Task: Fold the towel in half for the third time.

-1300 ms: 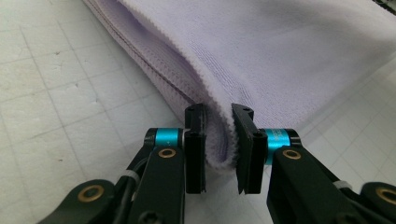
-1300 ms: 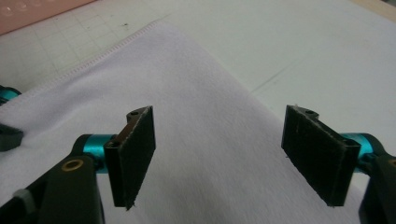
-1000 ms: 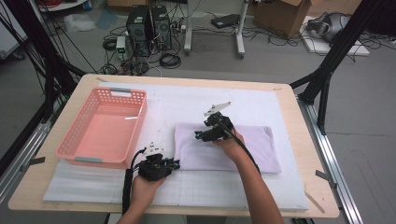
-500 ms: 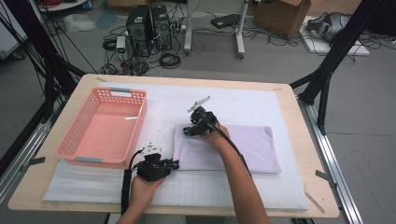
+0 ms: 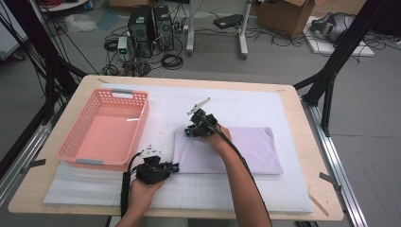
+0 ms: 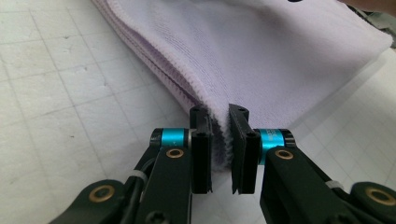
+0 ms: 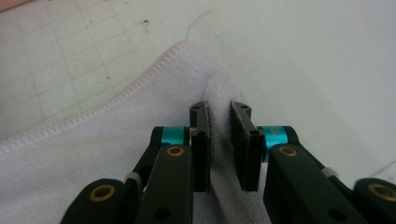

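While one folded lilac towel [image 5: 236, 150] is lying flat on the white gridded mat [image 5: 265, 189] at the middle of the table [image 5: 302, 97], we are seeing two hand-held grippers working on its left end. The left gripper [image 5: 173, 166] is sitting at the towel's near left corner, and in the left gripper view [image 6: 219, 122] its two black jaws are pinching the stacked hemmed edges of the cloth [image 6: 280, 56] between their pads. The right gripper [image 5: 190, 130] is resting at the far left corner; in the right gripper view [image 7: 219, 120] its two jaws have just been closing and are now squeezing a raised ridge of the towel [image 7: 93, 177] beside the rounded corner hem. We are counting two forearms coming in from the bottom edge of the high view, the right one stretching across the towel. One pink plastic basket [image 5: 80, 142] is standing to the left of the towel, apart from it, partly on the mat. Behind the table, on the floor, two dark computer towers [image 5: 151, 23] are standing side by side among loose cables, and one cardboard box [image 5: 283, 16] is sitting farther right
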`<state>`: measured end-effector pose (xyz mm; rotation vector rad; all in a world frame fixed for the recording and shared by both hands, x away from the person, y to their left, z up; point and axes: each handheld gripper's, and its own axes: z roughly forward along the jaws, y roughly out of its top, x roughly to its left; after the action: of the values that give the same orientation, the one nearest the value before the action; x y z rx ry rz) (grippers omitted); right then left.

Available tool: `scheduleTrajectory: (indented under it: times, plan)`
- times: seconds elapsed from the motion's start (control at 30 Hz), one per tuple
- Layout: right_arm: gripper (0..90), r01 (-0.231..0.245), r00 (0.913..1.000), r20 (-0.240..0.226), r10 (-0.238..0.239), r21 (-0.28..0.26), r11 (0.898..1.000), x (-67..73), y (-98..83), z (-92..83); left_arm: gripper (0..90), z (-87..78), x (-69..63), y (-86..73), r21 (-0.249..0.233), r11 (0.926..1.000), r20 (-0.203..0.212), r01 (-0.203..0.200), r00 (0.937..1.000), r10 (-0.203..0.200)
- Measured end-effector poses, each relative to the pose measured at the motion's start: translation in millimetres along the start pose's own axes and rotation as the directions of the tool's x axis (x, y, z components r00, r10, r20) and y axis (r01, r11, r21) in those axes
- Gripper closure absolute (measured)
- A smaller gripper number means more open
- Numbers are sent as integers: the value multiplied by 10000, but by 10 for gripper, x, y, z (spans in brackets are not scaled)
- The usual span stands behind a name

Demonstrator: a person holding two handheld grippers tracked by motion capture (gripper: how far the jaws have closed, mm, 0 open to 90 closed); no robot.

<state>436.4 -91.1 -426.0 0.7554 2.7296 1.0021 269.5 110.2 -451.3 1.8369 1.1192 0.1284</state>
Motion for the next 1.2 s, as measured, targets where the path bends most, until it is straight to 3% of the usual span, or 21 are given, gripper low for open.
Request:
scheduleTrajectory:
  times: [0.2,0.4,0.67,0.9,1.2]
  plan:
    - [796,181,9997,-158,-192,-633,9978,101,69,-42,808,-205,-20,63,-495,9988,95,34,10000,-29]
    - [796,226,9995,-194,-258,-1505,9884,138,120,-256,808,-305,-106,175,-939,9956,467,-72,9988,117]
    - [795,176,9997,208,-140,-1830,9829,60,35,-534,809,-140,-313,396,-796,9950,900,-607,9936,678]
    - [795,-68,9987,479,177,-2198,9755,-68,-150,-766,807,42,-546,578,-732,9929,1311,-933,9861,1024]
    - [791,-400,9954,745,607,-2527,9667,-252,-444,-1002,805,333,-782,694,-504,9913,1667,-1215,9776,1283]
